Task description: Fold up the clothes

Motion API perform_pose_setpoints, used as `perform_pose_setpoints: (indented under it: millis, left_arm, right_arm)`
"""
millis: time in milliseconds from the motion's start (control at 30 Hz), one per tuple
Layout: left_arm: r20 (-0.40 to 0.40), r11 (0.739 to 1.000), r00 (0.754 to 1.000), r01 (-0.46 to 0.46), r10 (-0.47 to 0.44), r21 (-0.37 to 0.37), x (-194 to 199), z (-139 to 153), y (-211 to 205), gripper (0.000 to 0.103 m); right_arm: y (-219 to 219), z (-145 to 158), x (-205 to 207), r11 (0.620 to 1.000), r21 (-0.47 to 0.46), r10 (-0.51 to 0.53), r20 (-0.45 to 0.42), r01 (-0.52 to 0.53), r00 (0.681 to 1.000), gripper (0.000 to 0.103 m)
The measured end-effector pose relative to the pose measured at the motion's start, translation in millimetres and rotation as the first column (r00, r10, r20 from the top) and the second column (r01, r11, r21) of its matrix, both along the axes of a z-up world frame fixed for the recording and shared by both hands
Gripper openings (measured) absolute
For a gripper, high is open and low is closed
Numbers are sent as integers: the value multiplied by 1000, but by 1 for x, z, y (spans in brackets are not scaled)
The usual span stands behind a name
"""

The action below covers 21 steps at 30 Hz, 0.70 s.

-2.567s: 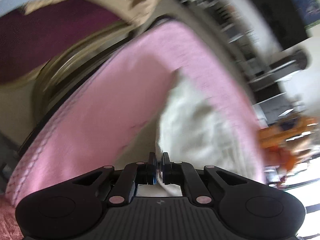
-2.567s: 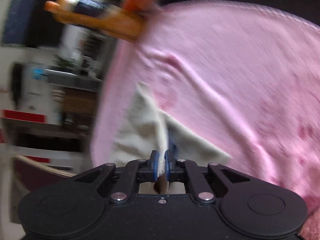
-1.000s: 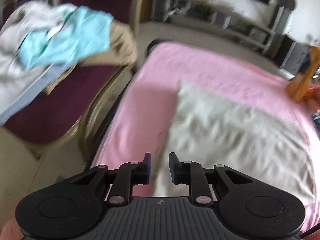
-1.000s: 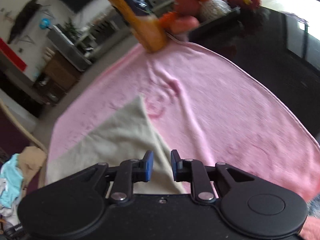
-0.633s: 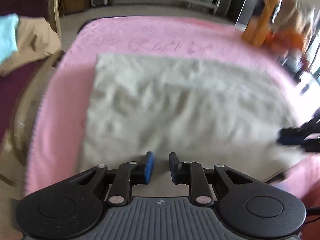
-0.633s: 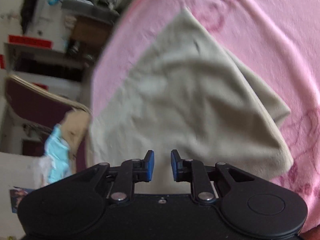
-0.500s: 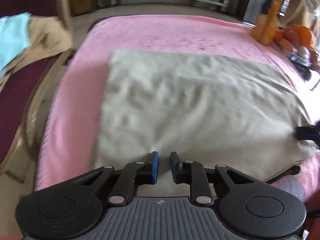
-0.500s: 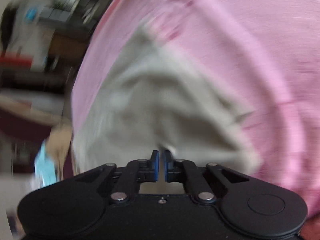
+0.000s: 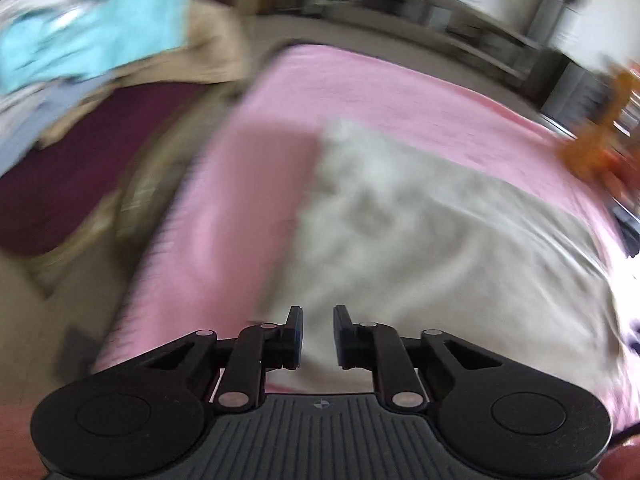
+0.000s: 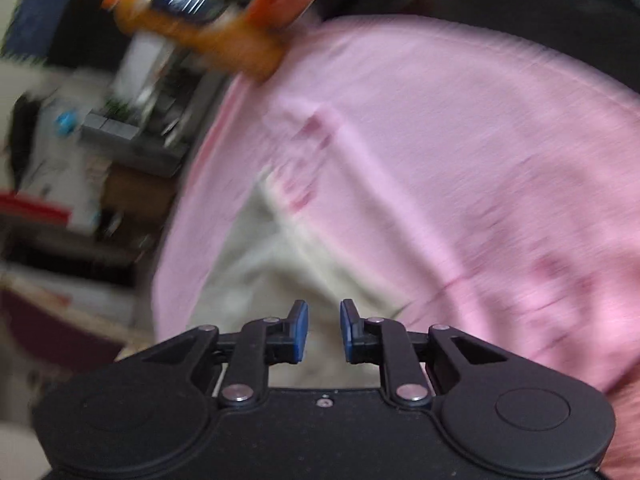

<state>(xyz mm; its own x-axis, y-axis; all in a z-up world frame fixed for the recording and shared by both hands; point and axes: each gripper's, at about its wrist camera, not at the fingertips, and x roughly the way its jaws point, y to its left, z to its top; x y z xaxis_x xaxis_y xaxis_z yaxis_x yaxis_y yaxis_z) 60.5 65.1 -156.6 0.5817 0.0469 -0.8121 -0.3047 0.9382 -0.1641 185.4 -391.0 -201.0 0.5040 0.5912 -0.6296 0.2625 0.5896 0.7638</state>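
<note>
A beige garment (image 9: pixel 440 240) lies flat as a folded rectangle on the pink towel (image 9: pixel 256 200) that covers the table. My left gripper (image 9: pixel 318 338) hovers open over the garment's near left corner, nothing between its fingers. In the right wrist view the same beige garment (image 10: pixel 280 264) shows below a pink towel (image 10: pixel 440 152), and my right gripper (image 10: pixel 324 332) stands open above the garment's near edge. Both views are motion-blurred.
A dark red chair (image 9: pixel 80 152) at the left carries a pile of clothes, with a light blue piece (image 9: pixel 92 20) on top of tan fabric (image 9: pixel 208 48). An orange bottle (image 10: pixel 200 32) stands at the towel's far edge. Shelves line the back wall.
Both grippers let go of the beige garment, which now lies spread on the towel. Their jaws went from nearly shut half a second ago to open, and both cameras have swung.
</note>
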Motion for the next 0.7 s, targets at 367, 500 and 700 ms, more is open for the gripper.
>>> perform_pose_setpoints:
  millis: [367, 500, 700]
  left_arm:
    - [-128, 979, 981, 162, -146, 122, -3, 0, -26, 19]
    - [22, 984, 994, 102, -106, 146, -2, 41, -9, 19]
    - [188, 985, 977, 74, -103, 157, 28, 89, -1, 19]
  right_arm:
    - [11, 27, -4, 937, -343, 50, -53, -65, 997, 12]
    - [10, 68, -3, 958, -285, 71, 110, -37, 991, 13]
    - [42, 95, 37, 965, -239, 169, 256, -106, 952, 15]
